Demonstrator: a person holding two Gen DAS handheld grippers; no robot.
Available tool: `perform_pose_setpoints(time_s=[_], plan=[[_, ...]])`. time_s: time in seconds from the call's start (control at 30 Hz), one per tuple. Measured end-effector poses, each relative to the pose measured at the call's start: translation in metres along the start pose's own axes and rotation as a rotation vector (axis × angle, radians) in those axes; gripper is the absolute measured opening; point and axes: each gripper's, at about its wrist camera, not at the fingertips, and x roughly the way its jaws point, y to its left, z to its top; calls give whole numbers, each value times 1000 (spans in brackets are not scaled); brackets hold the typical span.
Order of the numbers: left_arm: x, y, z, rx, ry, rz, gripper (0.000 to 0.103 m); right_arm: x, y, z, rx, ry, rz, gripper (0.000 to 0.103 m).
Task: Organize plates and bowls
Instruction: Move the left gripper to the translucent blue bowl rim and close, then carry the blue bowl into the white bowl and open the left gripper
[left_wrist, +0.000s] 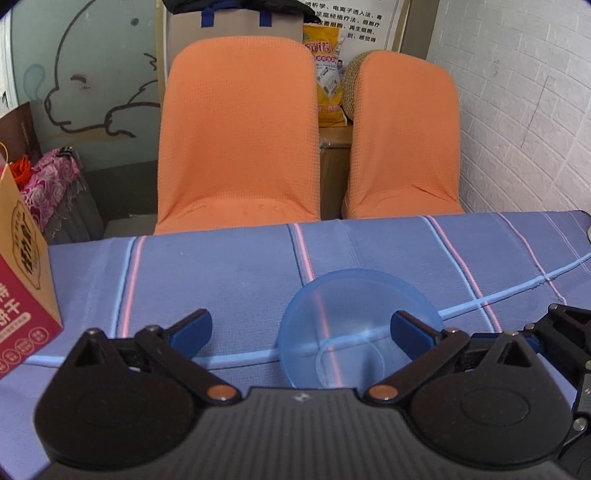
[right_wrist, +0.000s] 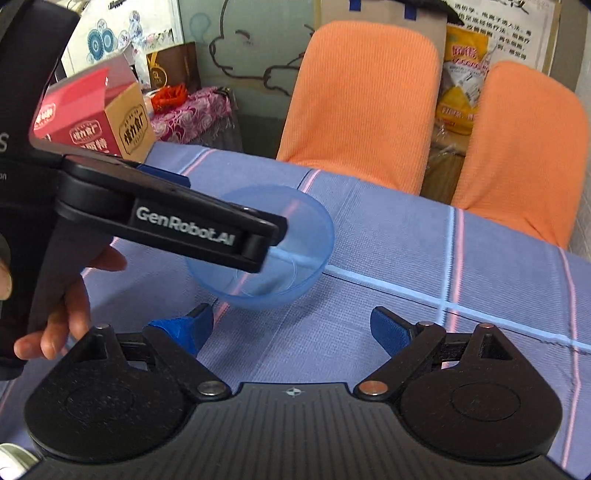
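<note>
Left wrist view: the left gripper is hanging with jaws apart over the blue bowl, its right finger overlapping the bowl's right side — apparently lining up for a rim grab. The bowl is sitting upright on the tablecloth.

Right wrist view: the right gripper is also standing apart and empty, just short of the bowl — probably leaving it to the left gripper, which a hand is steering over the bowl.

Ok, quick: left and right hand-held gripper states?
Left hand-held gripper: open, nothing held; one finger reaches over the blue bowl.
Right hand-held gripper: open, empty, short of the bowl.
</note>
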Motion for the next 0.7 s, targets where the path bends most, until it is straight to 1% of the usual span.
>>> perform_pose_setpoints(time_s=[0.23,0.3,0.33,0.37,0.4,0.43,0.5,0.57,0.63,0.7], plan=[[14,-1,3,18,17,-12,103,20,5,4,-10,20,9,79],[19,-1,3,37,24,-16,102,23,9,4,-46,6,-14,79],[21,-1,3,43,30,-24,97,24,10,4,-55,-4,-9,79],[24,0,2,41,43,-38,88,24,9,5,-55,-9,-5,79],[27,1,2,40,59,-56,72,24,9,5,-59,-15,-4,77],[26,0,2,59,45,-48,55,24,9,5,-68,-23,0,77],[25,-1,3,82,56,-71,42,26,8,6,-70,-35,19,76],[21,-1,2,83,73,-91,41,27,9,10,-73,-47,36,75],[11,-1,1,90,52,-84,41,21,12,12,-75,-86,51,75],[1,-1,2,82,38,-92,41,16,14,15,-86,-105,61,75]])
